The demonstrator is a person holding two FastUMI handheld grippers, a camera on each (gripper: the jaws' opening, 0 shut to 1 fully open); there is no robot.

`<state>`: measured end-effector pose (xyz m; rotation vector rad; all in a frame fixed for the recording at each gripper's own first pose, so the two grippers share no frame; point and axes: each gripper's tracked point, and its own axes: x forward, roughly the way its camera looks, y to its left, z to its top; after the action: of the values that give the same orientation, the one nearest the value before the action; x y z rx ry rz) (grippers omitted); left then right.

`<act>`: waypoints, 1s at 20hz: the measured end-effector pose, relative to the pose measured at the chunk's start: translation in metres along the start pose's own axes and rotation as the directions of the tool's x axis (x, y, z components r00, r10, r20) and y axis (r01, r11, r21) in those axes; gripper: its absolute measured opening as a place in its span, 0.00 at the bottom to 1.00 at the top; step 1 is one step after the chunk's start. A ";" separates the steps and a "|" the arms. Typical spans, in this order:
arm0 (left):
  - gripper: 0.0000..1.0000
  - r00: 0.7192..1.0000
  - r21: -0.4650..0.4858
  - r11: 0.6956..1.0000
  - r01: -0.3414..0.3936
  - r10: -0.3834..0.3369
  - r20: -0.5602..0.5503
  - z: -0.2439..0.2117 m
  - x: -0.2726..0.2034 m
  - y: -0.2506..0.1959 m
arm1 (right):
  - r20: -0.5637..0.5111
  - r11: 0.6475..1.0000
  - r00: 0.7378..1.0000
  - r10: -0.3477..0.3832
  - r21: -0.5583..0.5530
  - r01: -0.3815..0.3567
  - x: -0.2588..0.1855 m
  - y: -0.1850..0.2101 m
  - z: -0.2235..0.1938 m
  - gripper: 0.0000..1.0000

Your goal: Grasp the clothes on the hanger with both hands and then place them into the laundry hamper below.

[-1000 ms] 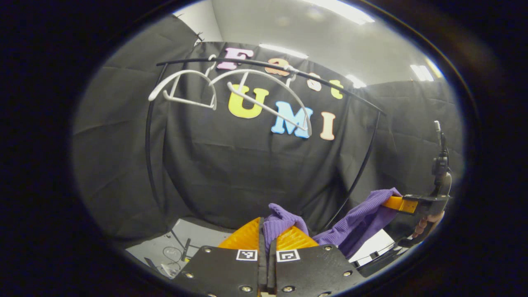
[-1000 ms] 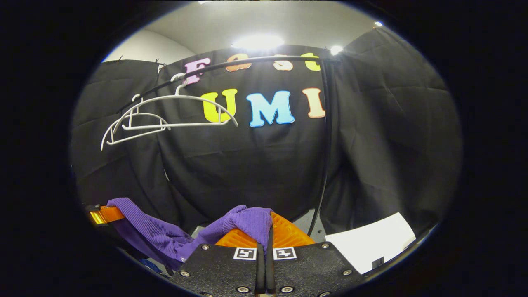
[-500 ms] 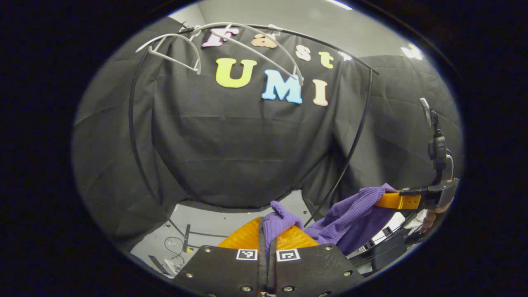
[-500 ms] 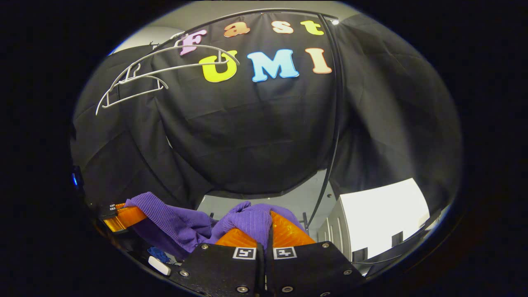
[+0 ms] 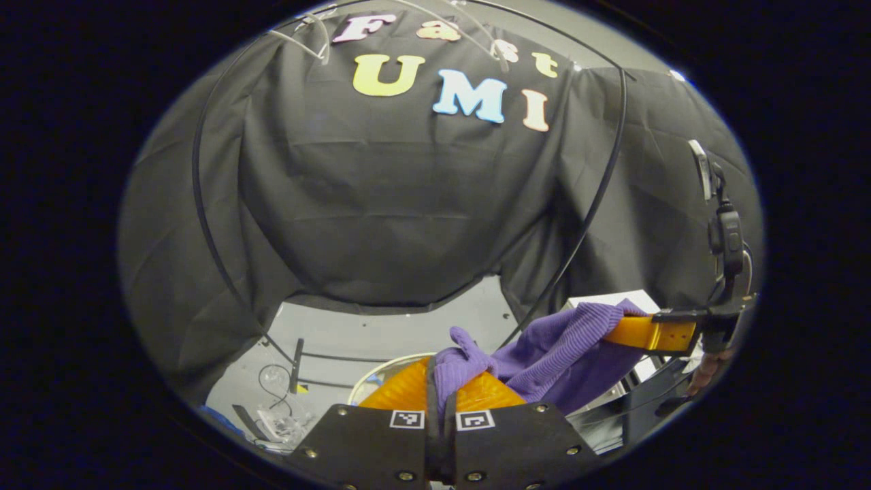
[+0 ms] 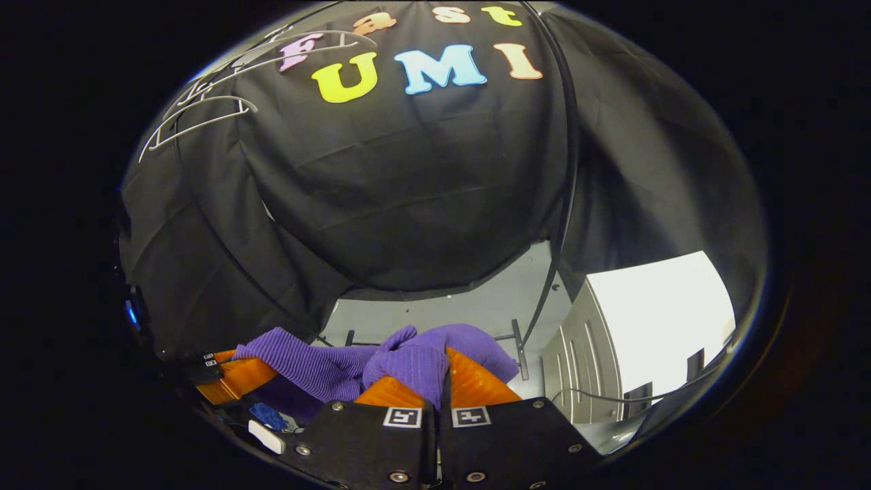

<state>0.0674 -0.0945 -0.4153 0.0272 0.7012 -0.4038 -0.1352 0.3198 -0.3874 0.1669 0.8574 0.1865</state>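
A purple knitted garment (image 5: 558,350) stretches between my two grippers, off the hangers. My left gripper (image 5: 441,384) is shut on one bunched end of it. My right gripper (image 6: 439,371) is shut on the other end (image 6: 415,357). In the left gripper view the right gripper (image 5: 650,333) shows at the right edge, clamped on the cloth. In the right gripper view the left gripper (image 6: 235,374) shows at lower left, also on the cloth. Two bare white hangers (image 6: 204,112) hang from the black rail (image 6: 568,136) high above. A pale round hamper rim (image 5: 381,374) peeks just behind my left fingers.
The black clothes rack's curved poles (image 5: 204,238) frame the scene. A white cabinet (image 6: 639,327) stands at the right. Cables and small items (image 5: 279,415) lie on the grey floor. A hand (image 5: 704,371) holds the right gripper.
Both grippers have come down with the purple garment; the hangers and rail have slid up toward the top of both views, and the floor, hamper rim and white cabinet have come into sight.
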 end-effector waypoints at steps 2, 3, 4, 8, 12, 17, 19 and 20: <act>0.02 1.000 -0.008 1.000 -0.009 0.009 -0.018 -0.011 0.005 0.010 | -0.028 1.000 1.000 0.004 0.009 -0.004 0.007 -0.001 -0.012 0.02; 0.02 1.000 -0.009 1.000 -0.012 0.012 -0.024 -0.015 0.005 0.011 | -0.038 1.000 0.999 0.004 0.011 -0.004 0.008 -0.002 -0.015 0.02; 0.07 1.000 -0.012 1.000 -0.012 0.011 -0.027 -0.017 0.005 0.011 | -0.046 1.000 0.999 0.005 0.014 -0.004 0.007 -0.003 -0.016 0.02; 0.07 0.999 -0.011 1.000 -0.011 0.011 -0.032 -0.019 0.003 0.008 | -0.065 1.000 0.998 0.001 0.026 0.000 0.007 -0.004 -0.021 0.03; 0.07 0.999 0.005 1.000 -0.013 0.013 -0.034 -0.019 0.000 0.005 | -0.074 0.999 0.997 -0.004 0.039 0.007 0.005 -0.005 -0.022 0.04; 0.02 0.995 0.038 0.995 -0.093 0.094 -0.018 -0.016 -0.005 0.020 | -0.107 0.998 0.994 0.012 0.061 -0.005 0.007 -0.005 -0.024 0.07; 0.04 0.994 0.045 0.993 -0.107 0.108 -0.020 -0.018 -0.009 0.020 | -0.117 0.998 0.993 0.016 0.068 -0.008 0.008 -0.006 -0.022 0.05; 0.07 0.993 0.049 0.992 -0.114 0.116 -0.026 -0.019 -0.011 0.021 | -0.118 0.997 0.993 0.021 0.076 -0.012 0.005 -0.006 -0.021 0.26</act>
<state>0.0555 -0.0685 -0.4253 0.1185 0.7150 -0.3100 -0.1468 0.3168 -0.4060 0.2356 0.9827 0.1814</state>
